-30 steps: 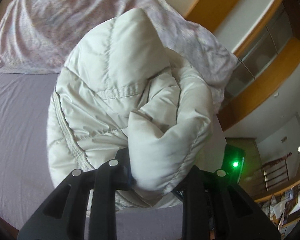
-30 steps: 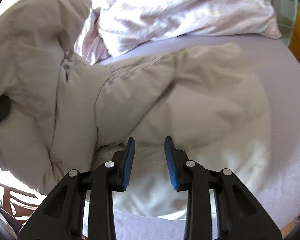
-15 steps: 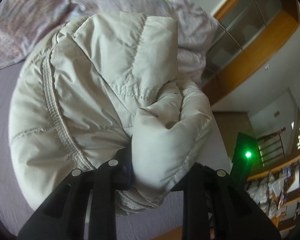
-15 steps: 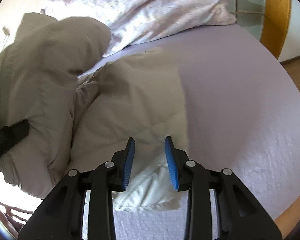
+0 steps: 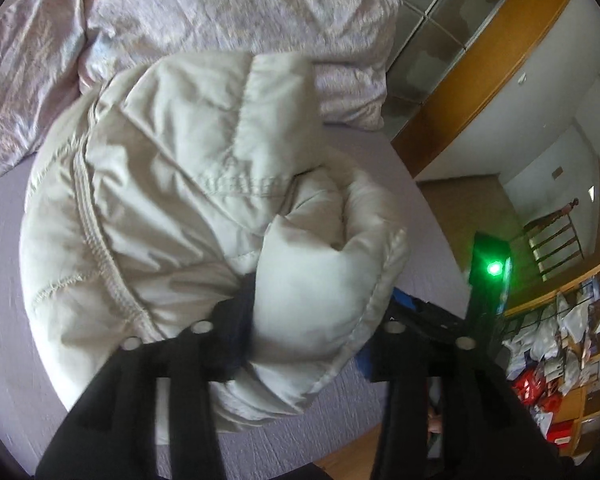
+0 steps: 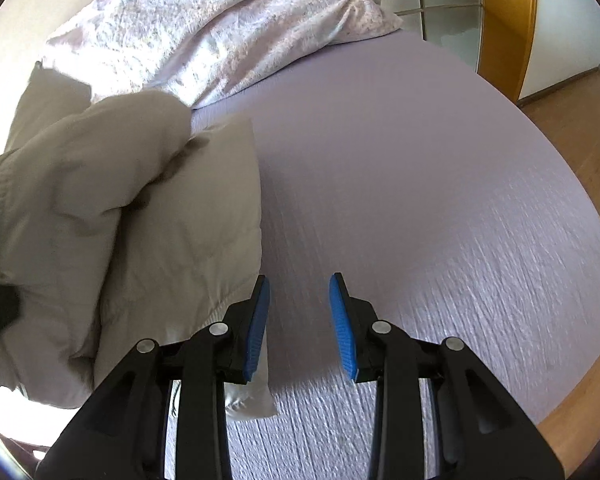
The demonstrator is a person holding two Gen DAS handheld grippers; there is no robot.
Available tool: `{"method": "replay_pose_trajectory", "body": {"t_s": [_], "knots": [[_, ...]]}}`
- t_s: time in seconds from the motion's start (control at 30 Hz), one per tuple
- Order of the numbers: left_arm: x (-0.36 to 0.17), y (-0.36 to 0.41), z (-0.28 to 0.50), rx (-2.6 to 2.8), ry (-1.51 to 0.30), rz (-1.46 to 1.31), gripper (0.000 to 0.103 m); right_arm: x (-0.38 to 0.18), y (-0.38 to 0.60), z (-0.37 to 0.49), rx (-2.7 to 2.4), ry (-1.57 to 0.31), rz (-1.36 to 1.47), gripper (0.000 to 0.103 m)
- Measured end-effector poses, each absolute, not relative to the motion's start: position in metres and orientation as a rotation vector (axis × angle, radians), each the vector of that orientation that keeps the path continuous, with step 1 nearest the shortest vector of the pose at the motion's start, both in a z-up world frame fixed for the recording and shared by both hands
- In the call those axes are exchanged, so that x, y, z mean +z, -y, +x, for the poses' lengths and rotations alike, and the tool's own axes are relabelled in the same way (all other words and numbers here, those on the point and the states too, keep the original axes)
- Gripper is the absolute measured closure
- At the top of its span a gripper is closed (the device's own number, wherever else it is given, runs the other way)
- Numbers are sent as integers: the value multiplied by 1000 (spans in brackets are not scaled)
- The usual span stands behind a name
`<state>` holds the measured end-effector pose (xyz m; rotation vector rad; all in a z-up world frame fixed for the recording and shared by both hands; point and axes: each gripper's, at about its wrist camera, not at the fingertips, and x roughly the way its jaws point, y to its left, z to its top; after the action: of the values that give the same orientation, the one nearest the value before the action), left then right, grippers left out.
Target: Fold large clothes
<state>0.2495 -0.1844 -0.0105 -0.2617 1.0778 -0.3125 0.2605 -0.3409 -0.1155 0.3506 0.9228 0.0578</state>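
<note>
A cream puffy jacket (image 5: 172, 200) lies bunched on the purple bed sheet (image 5: 4, 280). My left gripper (image 5: 320, 320) points down at it with a thick fold of the jacket between its jaws. The jaws are opening: the fold still leans on the left finger, while the right finger's blue pad (image 5: 404, 302) shows beside the fold's edge. In the right wrist view the jacket (image 6: 160, 220) fills the left side. My right gripper (image 6: 298, 320) stands open over the bare sheet (image 6: 420, 180), just right of the jacket's edge, with nothing between its blue pads.
A flowered pillow (image 6: 220, 32) lies at the head of the bed. A wardrobe with a wooden frame (image 5: 480, 60) stands beyond the bed. Wooden floor (image 6: 580, 140) borders the mattress on the right. Cluttered shelves (image 5: 560, 340) are at the far right.
The left jaws have spread apart around the jacket fold they were clamped on. The right gripper has slid right, off the jacket and over bare sheet, still open. Both views have rolled.
</note>
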Motion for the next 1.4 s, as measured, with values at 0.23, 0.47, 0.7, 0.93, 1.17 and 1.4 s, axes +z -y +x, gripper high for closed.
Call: {"method": "replay_pose_trajectory", "body": {"t_s": [0.23, 0.47, 0.7, 0.93, 1.17, 1.4], "knots": [[23, 164, 252, -278, -1010, -259, 36, -110, 340, 262, 55, -915, 362, 70], [42, 133, 256, -267, -985, -346, 36, -109, 340, 268, 45, -910, 371, 70], [71, 116, 259, -245, -922, -330, 33, -111, 339, 272, 43, -919, 372, 70], [66, 95, 270, -167, -935, -313, 33, -108, 335, 273, 44, -911, 365, 70], [47, 79, 279, -107, -972, -310, 33, -111, 335, 272, 41, -917, 366, 70], [16, 58, 291, -3, -1025, -308, 33, -113, 339, 271, 31, -916, 368, 70]]}}
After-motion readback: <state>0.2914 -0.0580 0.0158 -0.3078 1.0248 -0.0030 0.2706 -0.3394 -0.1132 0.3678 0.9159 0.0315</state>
